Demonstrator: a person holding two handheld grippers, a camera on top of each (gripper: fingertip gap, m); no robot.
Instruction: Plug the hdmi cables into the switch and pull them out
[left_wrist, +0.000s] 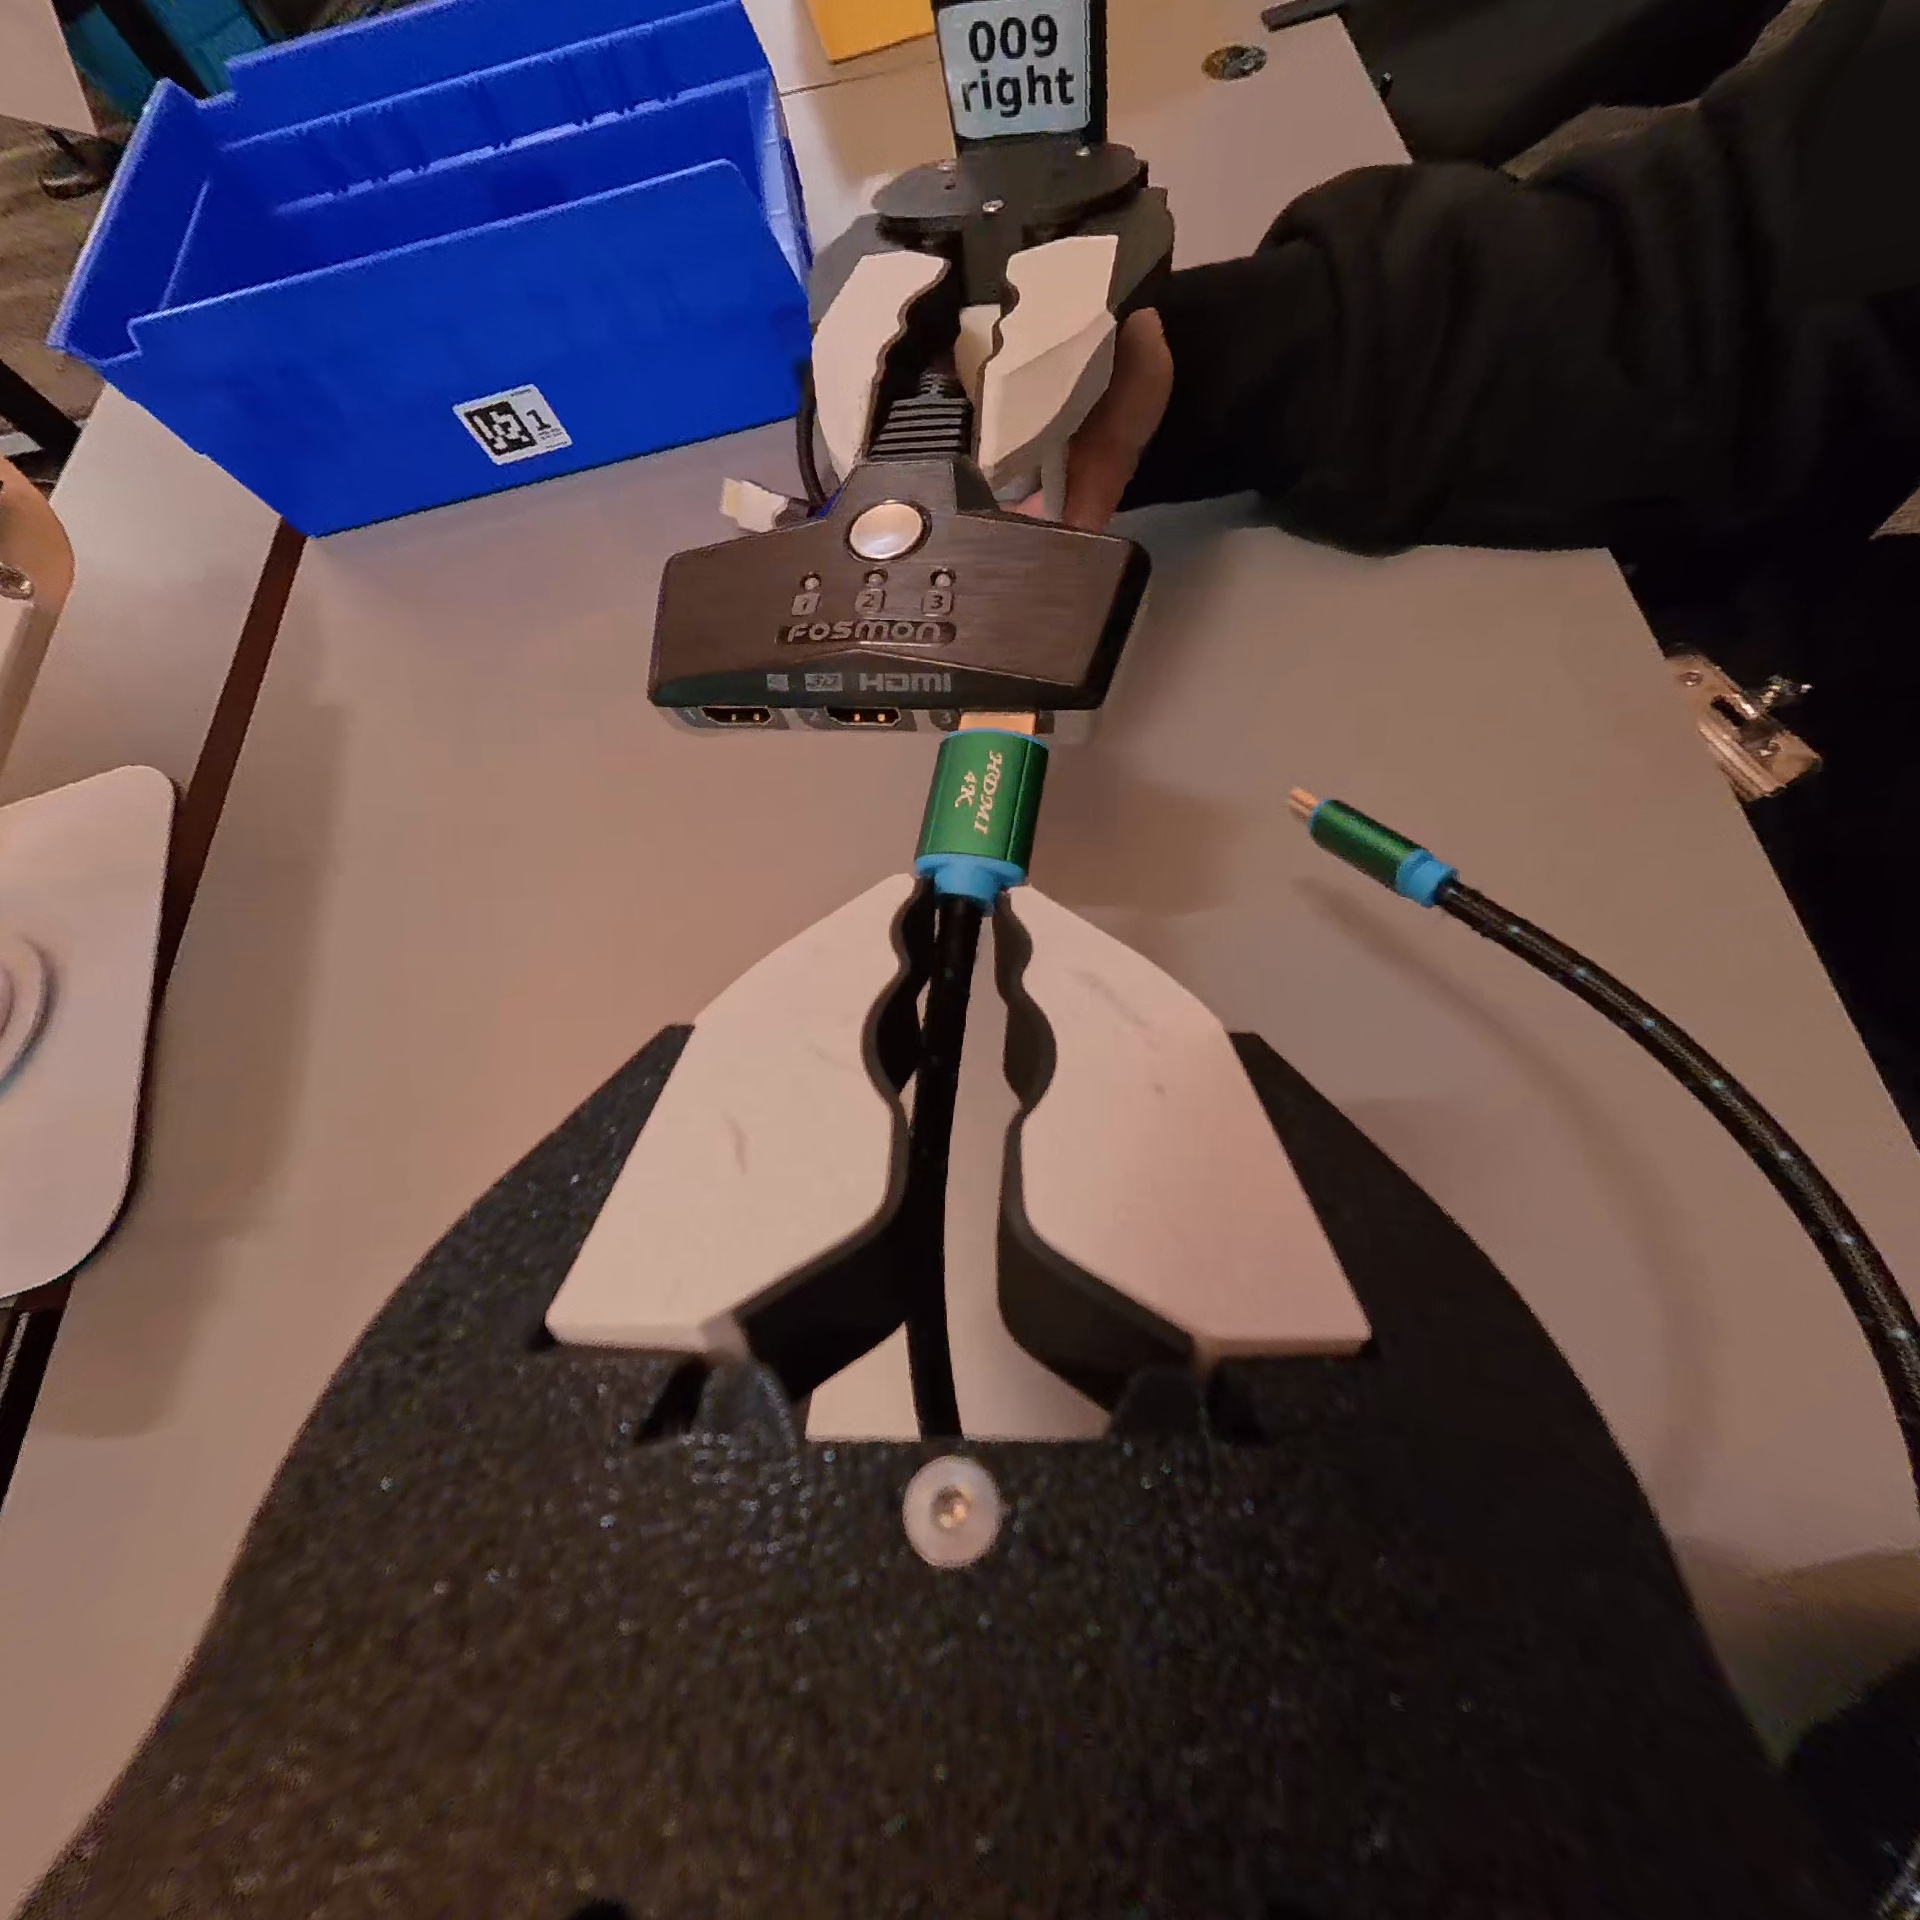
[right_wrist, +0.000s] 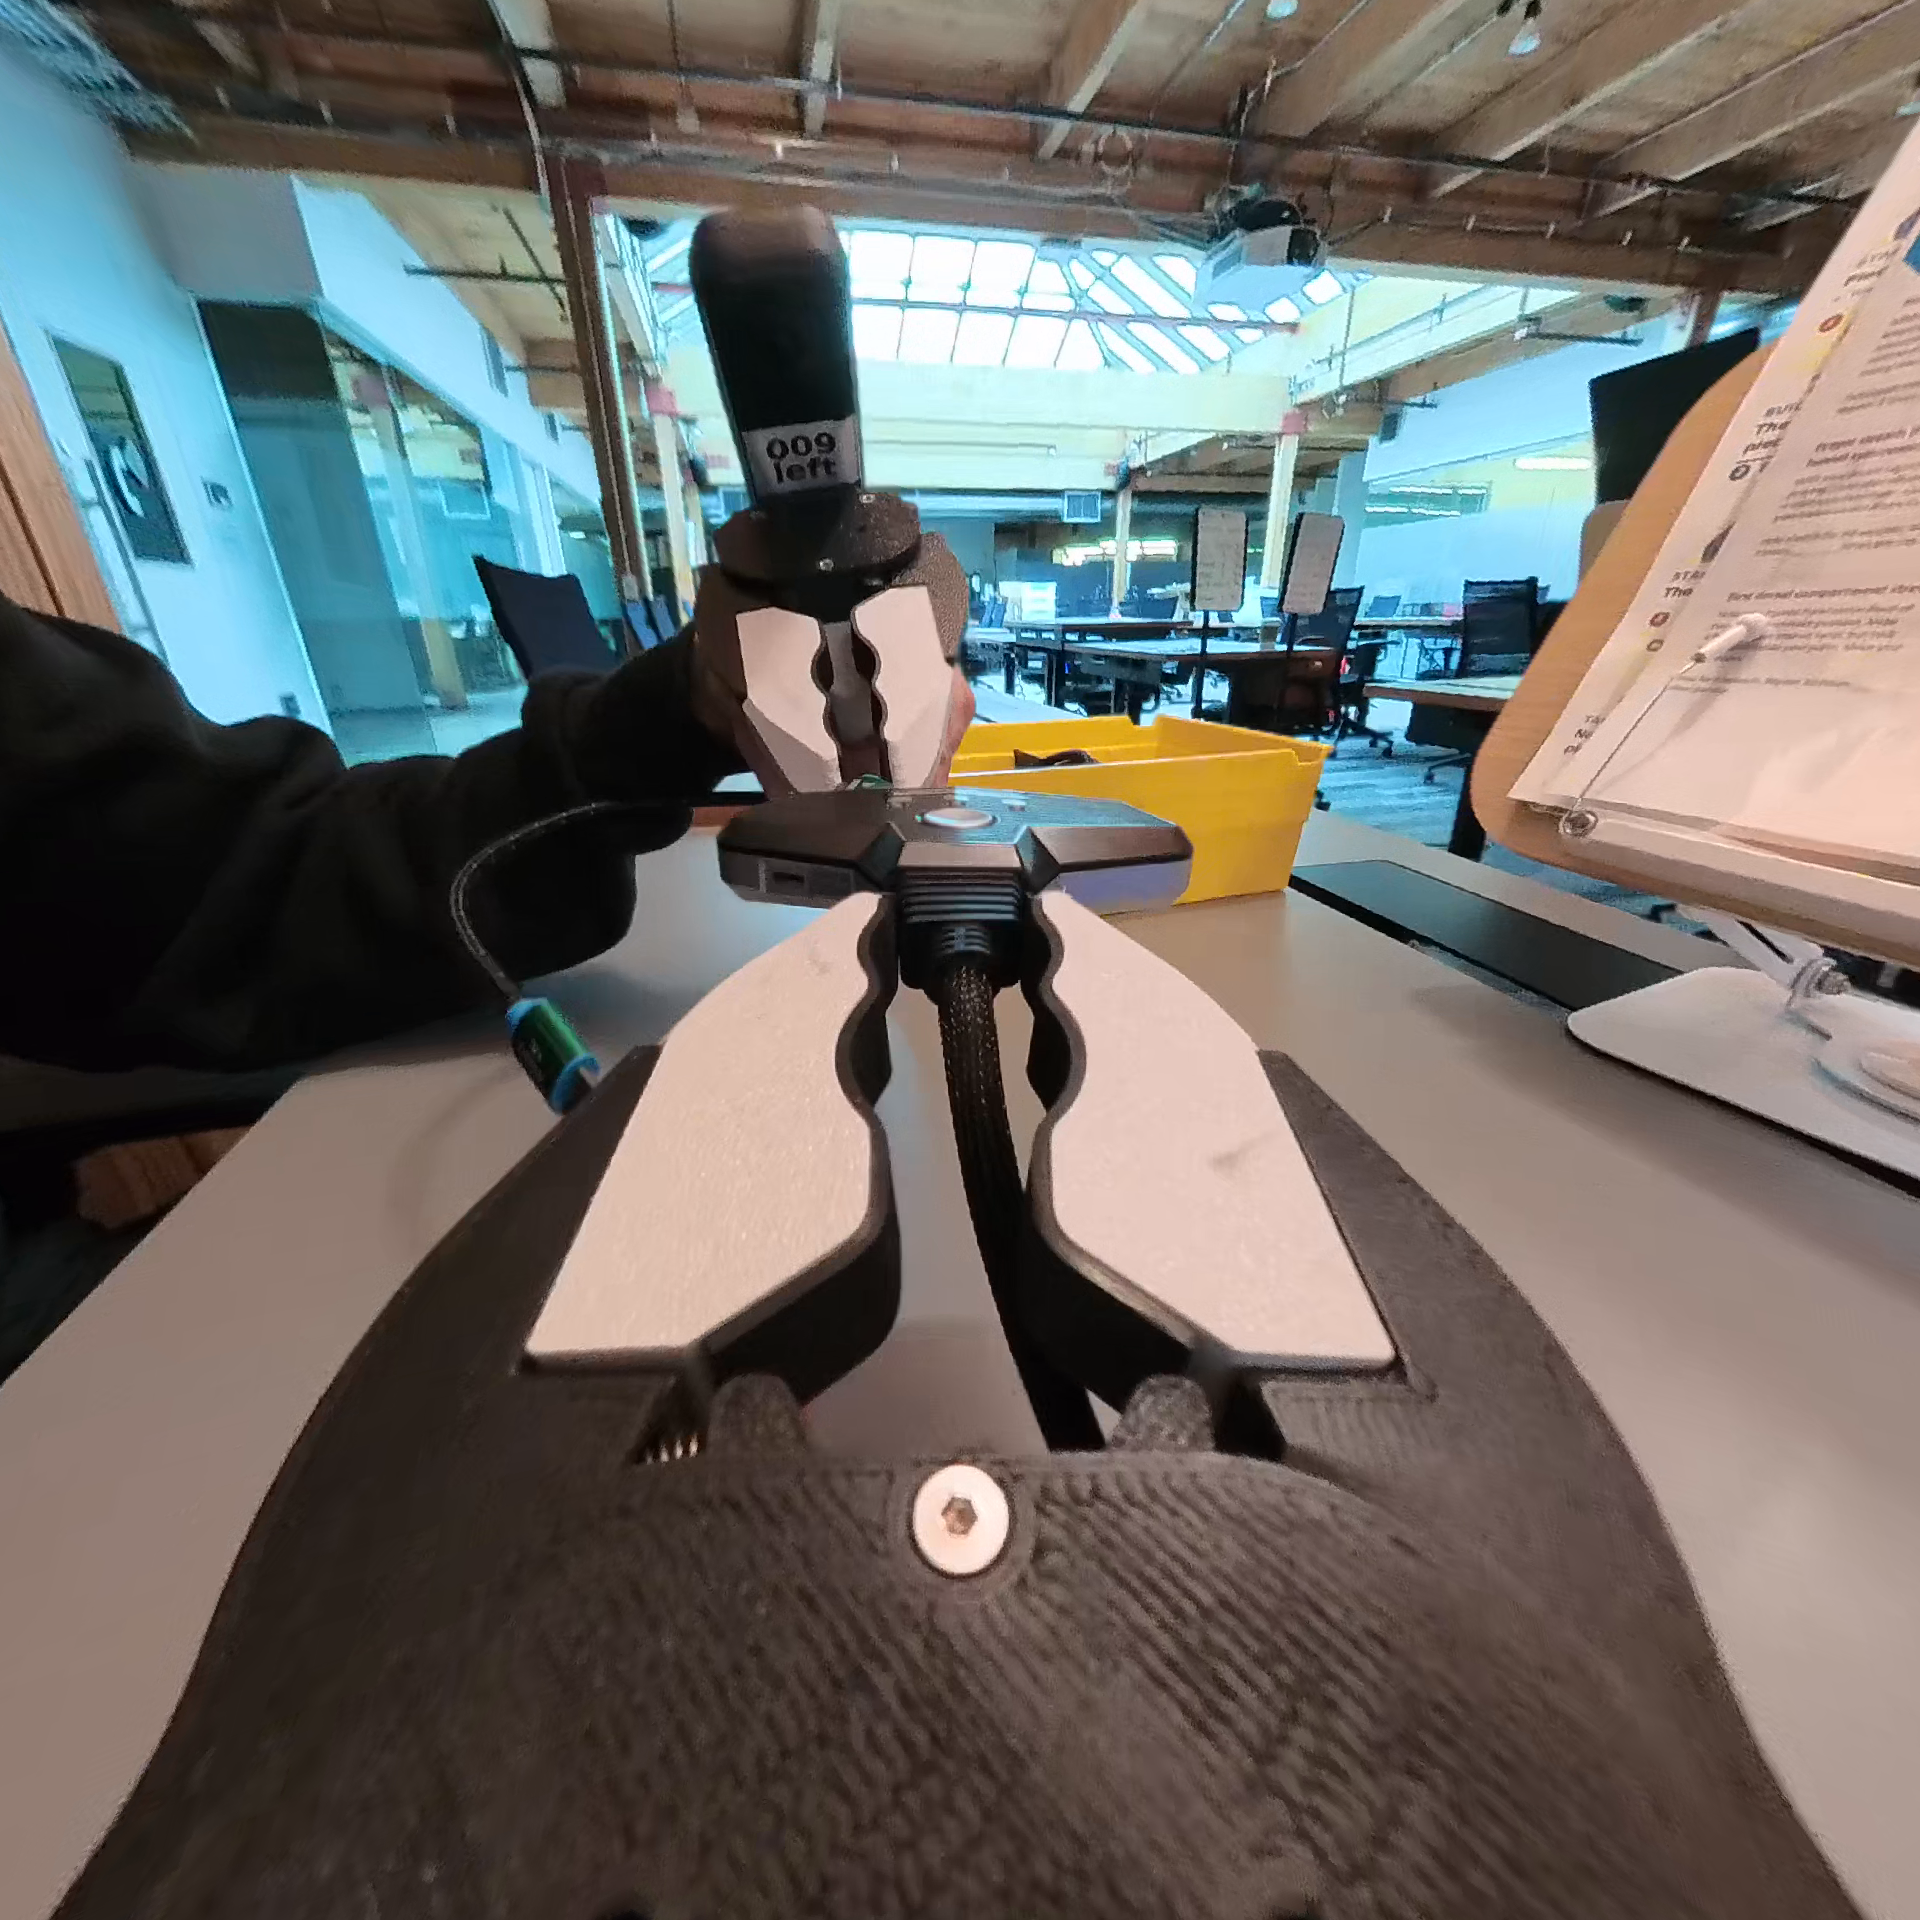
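Two grippers, both closed: left gripper (left_wrist: 951, 899) pinching the braided cable behind a green plug (left_wrist: 980, 805), half-seated in the switch (left_wrist: 899, 613); right gripper (right_wrist: 961, 914) clamping its ribbed tail. Three ports; second plug (left_wrist: 1366, 836) loose on desk (left_wrist: 468, 935); cable ends cropped.

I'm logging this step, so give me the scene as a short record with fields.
switch: black HDMI switch, lifted above the table
left hand-held gripper: shut on the braided cable just behind the green plug
right hand-held gripper: shut on the ribbed collar of the switch's own cable
plug state: metal tip at the rightmost port, part of it showing
free ports: left and middle ports empty
second plug: lying loose on the table, to the right
bins: blue bin behind the switch; yellow bin beyond it
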